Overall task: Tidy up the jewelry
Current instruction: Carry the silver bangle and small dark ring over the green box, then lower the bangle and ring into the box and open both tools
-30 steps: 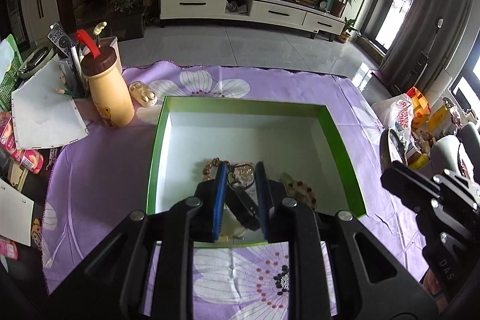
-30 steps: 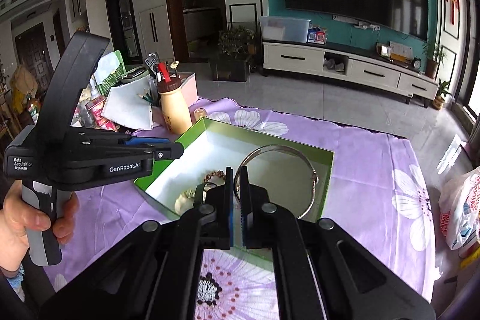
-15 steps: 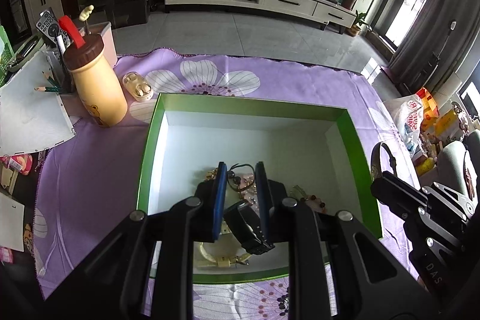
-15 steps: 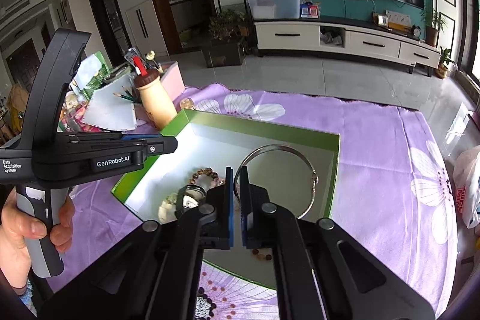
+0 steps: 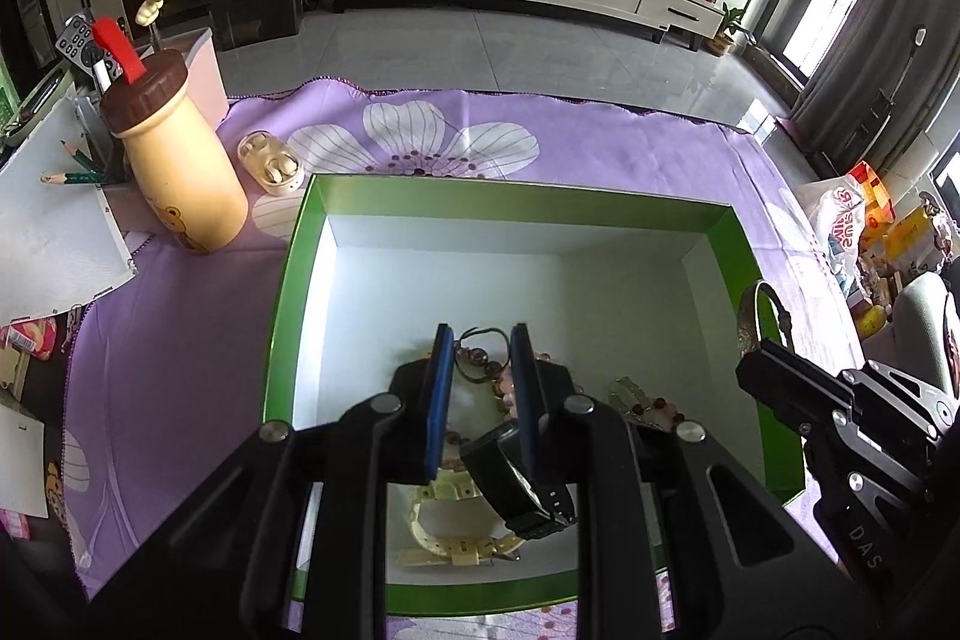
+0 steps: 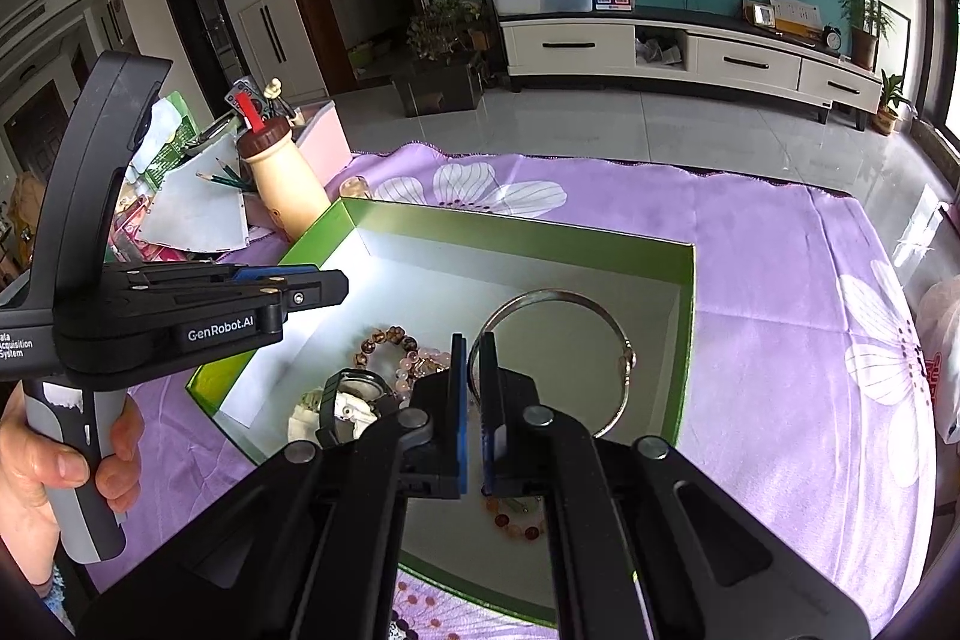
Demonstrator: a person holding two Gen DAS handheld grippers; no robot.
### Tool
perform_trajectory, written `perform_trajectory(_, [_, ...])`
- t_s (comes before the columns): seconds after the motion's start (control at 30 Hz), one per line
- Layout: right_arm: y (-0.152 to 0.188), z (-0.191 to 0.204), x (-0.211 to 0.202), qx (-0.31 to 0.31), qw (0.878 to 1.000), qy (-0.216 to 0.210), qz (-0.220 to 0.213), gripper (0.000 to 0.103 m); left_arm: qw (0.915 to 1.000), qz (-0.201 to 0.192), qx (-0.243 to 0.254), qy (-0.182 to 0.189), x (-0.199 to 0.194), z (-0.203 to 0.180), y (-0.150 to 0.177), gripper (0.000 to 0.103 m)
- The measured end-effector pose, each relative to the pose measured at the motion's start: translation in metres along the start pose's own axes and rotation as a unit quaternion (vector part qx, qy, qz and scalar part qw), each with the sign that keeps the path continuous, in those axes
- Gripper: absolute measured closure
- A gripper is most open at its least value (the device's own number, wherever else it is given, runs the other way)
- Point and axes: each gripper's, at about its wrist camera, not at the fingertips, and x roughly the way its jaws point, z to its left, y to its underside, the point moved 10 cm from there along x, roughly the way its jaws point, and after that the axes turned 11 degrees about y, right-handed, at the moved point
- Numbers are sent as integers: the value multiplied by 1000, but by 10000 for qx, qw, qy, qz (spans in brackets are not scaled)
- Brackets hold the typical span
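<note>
A green box [image 5: 288, 268] with a white inside sits on the purple flowered cloth. My left gripper [image 5: 478, 340] is open over the box; a black watch [image 5: 516, 484] hangs against its right finger, above a cream watch [image 5: 447, 520] and bead bracelets [image 5: 642, 403]. My right gripper [image 6: 473, 349] is shut on a silver bangle [image 6: 558, 295], held upright over the box [image 6: 687, 340]. The black watch [image 6: 351, 391] and bead bracelets [image 6: 390, 340] lie in the box below it. The bangle also shows at the right in the left wrist view [image 5: 750, 316].
A tan bottle with a brown cap [image 5: 174, 160] stands left of the box, next to a cream earbud case [image 5: 273, 166]. Papers, pencils and a remote clutter the left side [image 5: 48, 220]. Snack bags lie at the right [image 5: 852, 214].
Both grippers have moved forward over the box. The left gripper's black watch has dropped lower between the fingers. The right gripper still holds the bangle.
</note>
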Motion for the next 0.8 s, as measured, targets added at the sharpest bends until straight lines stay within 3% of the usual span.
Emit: perform_trajectory(0.8, [15,-3,38,77,9990,56,430,100,9996,256,86,-79,31,2,7,84])
